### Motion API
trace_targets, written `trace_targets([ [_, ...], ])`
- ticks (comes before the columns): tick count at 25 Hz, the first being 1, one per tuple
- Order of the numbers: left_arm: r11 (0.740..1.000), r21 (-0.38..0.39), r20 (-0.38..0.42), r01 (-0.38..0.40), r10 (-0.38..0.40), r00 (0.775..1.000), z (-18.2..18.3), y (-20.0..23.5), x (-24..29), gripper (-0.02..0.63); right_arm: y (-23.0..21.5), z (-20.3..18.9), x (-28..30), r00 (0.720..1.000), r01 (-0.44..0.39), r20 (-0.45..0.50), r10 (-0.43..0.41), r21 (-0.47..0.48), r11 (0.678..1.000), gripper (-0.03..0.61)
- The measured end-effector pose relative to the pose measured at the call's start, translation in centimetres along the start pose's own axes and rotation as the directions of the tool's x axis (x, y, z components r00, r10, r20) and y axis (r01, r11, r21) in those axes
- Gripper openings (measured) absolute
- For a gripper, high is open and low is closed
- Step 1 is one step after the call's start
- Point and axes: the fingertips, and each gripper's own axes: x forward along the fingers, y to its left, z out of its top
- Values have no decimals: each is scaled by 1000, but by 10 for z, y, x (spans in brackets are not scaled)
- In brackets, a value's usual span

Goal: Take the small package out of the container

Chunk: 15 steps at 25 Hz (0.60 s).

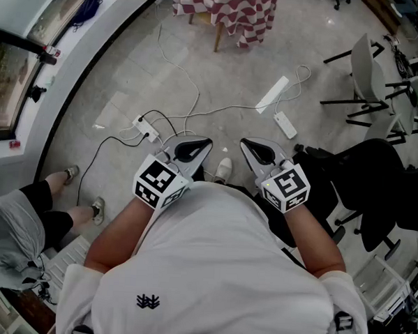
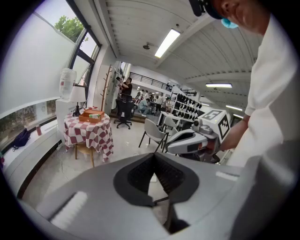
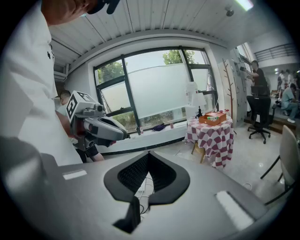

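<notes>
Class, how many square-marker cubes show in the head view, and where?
2. One cube rides on the left claw, left of centre; the other cube on the right claw, right of centre. None appears hidden.

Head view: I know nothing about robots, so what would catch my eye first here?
Two grey grippers with black-and-white marker cubes, the left gripper and right gripper, are held side by side before the person's white shirt, jaws together and empty. Far ahead stands a small table in a red-and-white checked cloth, an orange box on top. White cables and a power strip trail over the floor between.
</notes>
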Motion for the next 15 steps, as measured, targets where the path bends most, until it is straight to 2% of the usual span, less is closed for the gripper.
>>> trace_targets([
  [4, 997, -72, 34, -12, 14, 999, 11, 15, 14, 55, -22, -4, -1, 1000, 1, -10, -1, 9, 1000, 0],
  [7, 995, -94, 39, -18, 22, 999, 18, 36, 22, 55, -36, 2, 9, 1000, 4, -7, -4, 18, 1000, 0],
  [11, 993, -116, 45, -14, 19, 999, 29, 80, 39, 55, -60, 12, 40, 1000, 13, -27, -13, 19, 1000, 0],
  [15, 987, -159, 63, 35, -25, 998, 52, 135, 59, 55, -93, 37, 79, 999, 39, -40, -37, 33, 999, 0],
])
